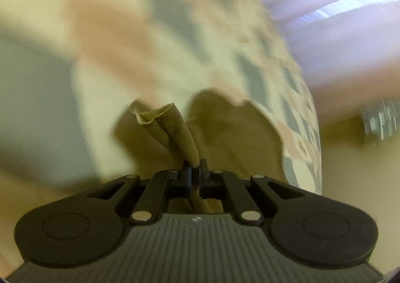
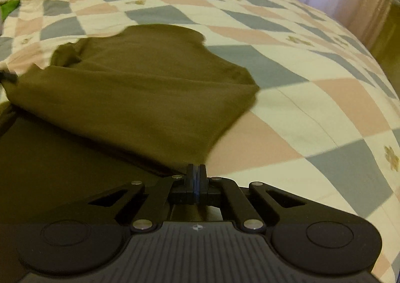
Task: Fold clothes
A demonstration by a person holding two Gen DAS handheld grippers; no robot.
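A: Nearest the lens, left gripper [image 1: 196, 166]: jaws clamped on a bunched hem of the olive-brown knit garment [image 1: 172, 128], which runs up from the pads.

B: Right gripper [image 2: 197, 170]?

A: Jaws together at the same garment's [image 2: 140, 88] near edge; cloth seems pinched, though the contact itself is hidden. Garment lies part-folded on the bed's pastel patchwork quilt [image 2: 312, 98].

B: Step?

A: Judged: fold in progress, both edges held. Next, carry the held edges across the body together, lay flat, let go.
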